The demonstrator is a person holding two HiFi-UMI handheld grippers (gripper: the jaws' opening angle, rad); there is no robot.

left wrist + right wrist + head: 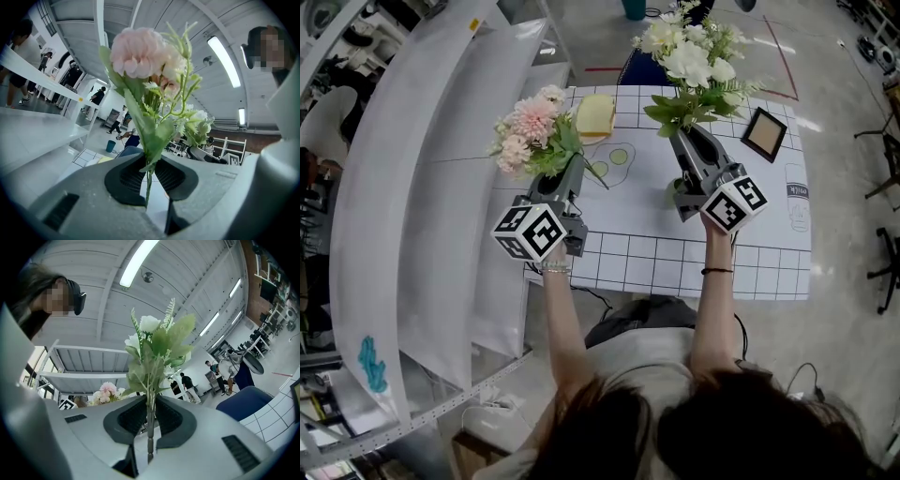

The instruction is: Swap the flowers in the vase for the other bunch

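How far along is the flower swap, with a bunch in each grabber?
Done: both bunches are lifted; the clear vessel at the right edge of the table, likely the vase, holds no flowers. In hand: the left gripper has its fingers shut on the pink bunch, the right gripper on the white bunch. Left: one bunch goes into the vase, the other gets laid down; which is which isn't shown.

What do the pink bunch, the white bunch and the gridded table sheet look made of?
Pink bunch: probably artificial; matte, cloth-like petals, uniform leaves.
White bunch: probably artificial; its stem shows moulded plastic-looking ridges.
Gridded sheet: printed paper or thin vinyl, cannot tell which; lies flat, faint sheen.
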